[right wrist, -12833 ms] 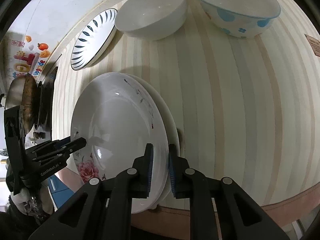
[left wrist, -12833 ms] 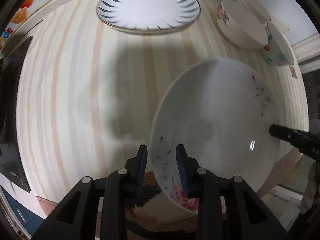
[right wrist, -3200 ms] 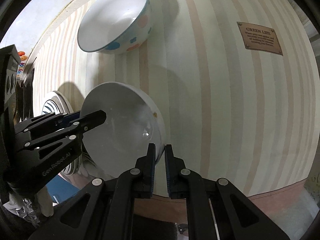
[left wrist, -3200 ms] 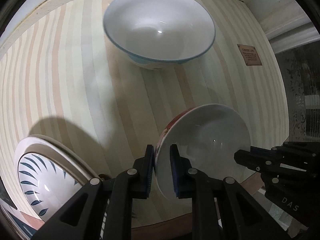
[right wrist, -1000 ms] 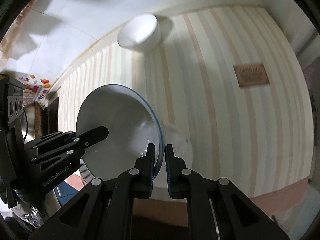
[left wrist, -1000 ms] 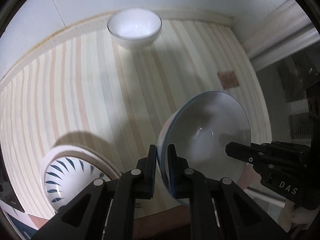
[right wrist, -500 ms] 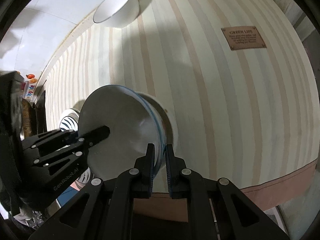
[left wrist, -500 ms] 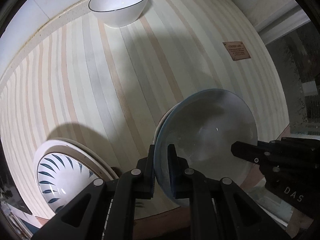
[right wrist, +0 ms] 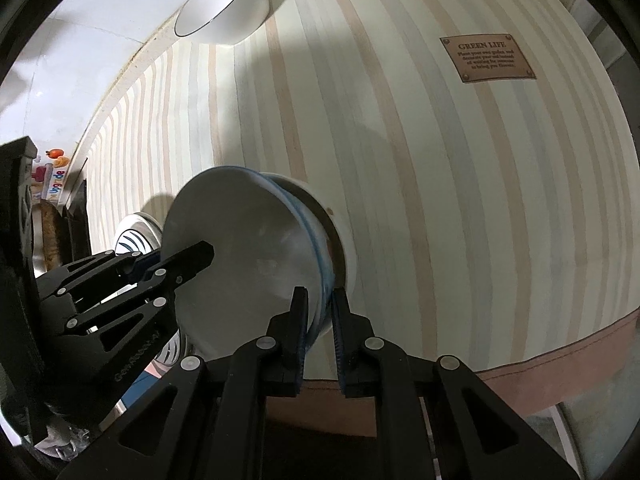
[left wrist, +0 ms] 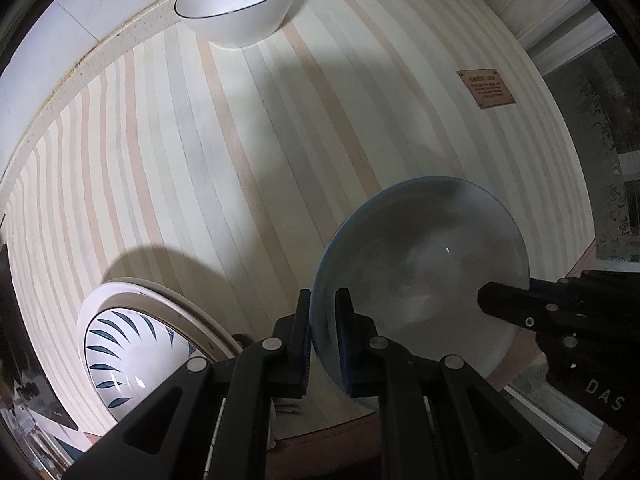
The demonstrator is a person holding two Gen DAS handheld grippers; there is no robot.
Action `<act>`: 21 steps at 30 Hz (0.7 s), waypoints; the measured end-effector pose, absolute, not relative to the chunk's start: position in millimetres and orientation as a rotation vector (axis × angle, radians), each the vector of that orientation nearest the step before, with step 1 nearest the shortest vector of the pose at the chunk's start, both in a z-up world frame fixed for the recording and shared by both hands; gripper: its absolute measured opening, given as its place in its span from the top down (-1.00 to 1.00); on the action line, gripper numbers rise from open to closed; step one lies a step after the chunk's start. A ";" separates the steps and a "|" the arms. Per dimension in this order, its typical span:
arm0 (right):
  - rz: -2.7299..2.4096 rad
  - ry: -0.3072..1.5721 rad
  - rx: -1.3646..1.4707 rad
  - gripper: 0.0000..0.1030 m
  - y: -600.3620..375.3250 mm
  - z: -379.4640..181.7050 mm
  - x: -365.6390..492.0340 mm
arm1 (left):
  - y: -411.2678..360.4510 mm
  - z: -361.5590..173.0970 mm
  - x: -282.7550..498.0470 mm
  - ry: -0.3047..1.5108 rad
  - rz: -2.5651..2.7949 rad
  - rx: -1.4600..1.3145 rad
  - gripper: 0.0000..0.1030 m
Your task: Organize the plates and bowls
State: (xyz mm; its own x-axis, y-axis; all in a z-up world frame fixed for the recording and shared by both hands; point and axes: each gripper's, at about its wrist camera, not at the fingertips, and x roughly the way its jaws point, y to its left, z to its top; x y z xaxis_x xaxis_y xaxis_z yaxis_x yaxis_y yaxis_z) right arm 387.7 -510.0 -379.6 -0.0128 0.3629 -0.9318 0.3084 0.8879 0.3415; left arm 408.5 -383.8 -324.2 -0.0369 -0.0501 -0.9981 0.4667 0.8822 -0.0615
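Bowl (left wrist: 420, 264) with blue rim nested in another on striped surface (left wrist: 200, 160) | my left gripper (left wrist: 324, 332) clamps its rim | my right gripper (right wrist: 320, 332) clamps opposite rim

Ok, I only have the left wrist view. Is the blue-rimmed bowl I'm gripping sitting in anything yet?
Observer: Yes. The right wrist view shows the blue-rimmed bowl nested in a white bowl that stands on the striped cloth.
Operator: I see only one finger of the right hand-held gripper, inside the bowl. Where is the other?
Observer: The right hand-held gripper straddles the rim, one finger inside and one outside, closed on it. I cannot tell whether it also catches the lower bowl's rim.
Operator: And the brown label? It is blurred here.
Observer: The brown label is headed GREEN LIFE.
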 end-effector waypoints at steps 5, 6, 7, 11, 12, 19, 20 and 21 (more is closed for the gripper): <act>0.036 1.619 0.516 0.72 -514.5 -380.7 390.6 | -391.3 -328.5 408.7 1.560 -0.424 0.347 0.82; 0.038 1.621 0.526 0.72 -515.6 -381.1 390.2 | -392.9 -328.8 408.0 1.556 -0.423 0.355 0.82; 0.040 1.622 0.537 0.72 -516.7 -381.7 390.0 | -393.7 -329.0 407.8 1.554 -0.423 0.357 0.82; 0.050 1.627 0.540 0.72 -517.7 -382.7 392.1 | -394.1 -329.9 408.1 1.562 -0.424 0.348 0.82; 0.053 1.629 0.538 0.72 -517.9 -382.8 393.0 | -393.8 -330.3 408.7 1.565 -0.425 0.343 0.82; 0.091 1.634 0.523 0.72 -526.7 -364.7 402.2 | -370.6 -294.5 421.8 1.541 -0.449 0.277 0.79; 0.098 1.600 0.527 0.72 -532.6 -352.7 406.2 | -365.1 -285.8 427.9 1.532 -0.443 0.254 0.75; 0.104 1.569 0.535 0.72 -537.9 -342.5 410.2 | -357.4 -273.8 439.0 1.519 -0.433 0.214 0.64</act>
State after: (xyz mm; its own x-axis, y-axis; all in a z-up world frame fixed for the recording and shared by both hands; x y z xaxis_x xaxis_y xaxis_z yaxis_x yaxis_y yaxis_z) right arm 410.2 -537.9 -342.5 0.0226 0.3939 -0.9189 0.2692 0.8828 0.3850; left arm 439.0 -357.4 -273.8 -0.0052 -0.1406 -0.9901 0.4028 0.9059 -0.1307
